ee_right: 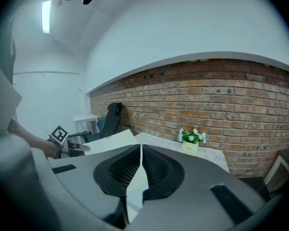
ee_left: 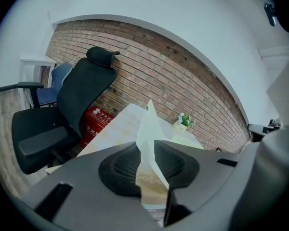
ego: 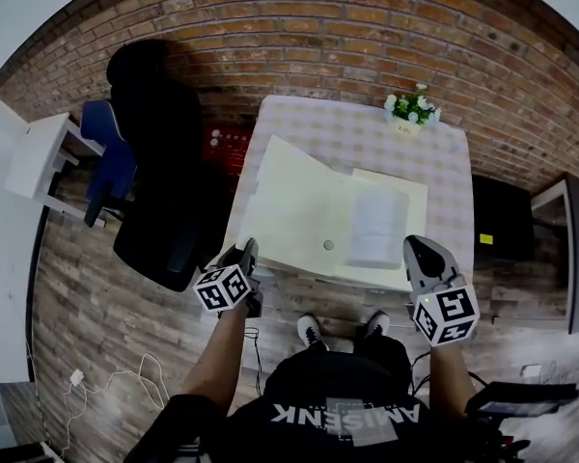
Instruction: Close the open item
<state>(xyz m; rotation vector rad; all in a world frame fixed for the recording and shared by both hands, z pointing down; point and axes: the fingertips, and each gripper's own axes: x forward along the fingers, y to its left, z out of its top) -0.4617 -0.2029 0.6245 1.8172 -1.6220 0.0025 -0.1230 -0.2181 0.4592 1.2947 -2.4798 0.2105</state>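
Step in hand: swing the raised cover (ego: pixel 294 201) over to the right and shut the folder (ego: pixel 405 196). The left gripper (ego: pixel 243 255) is at lower left of the folder, jaws clamped on the cover's near edge. In the left gripper view the thin cream card runs straight up between them.

To do it well, pinch firm but light and carry the edge up and across in an arc about the spine. Don't pull toward the body, or the whole folder likely slides off the front of the counter (ego: pixel 367 128). The right gripper (ego: pixel 420 249), jaws closed on nothing, is at the folder's lower right corner. Best use it as an anchor there, then clear out before the cover lands.

The folder is large and cream, centre of frame, with its near edge at the counter's front edge. The left cover is tilted up; the right half lies flat with a white sheet (ego: pixel 374 225) on it. A small round dot (ego: pixel 328 245) at lower middle is probably a fastener. The card looks thin and floppy and may buckle.
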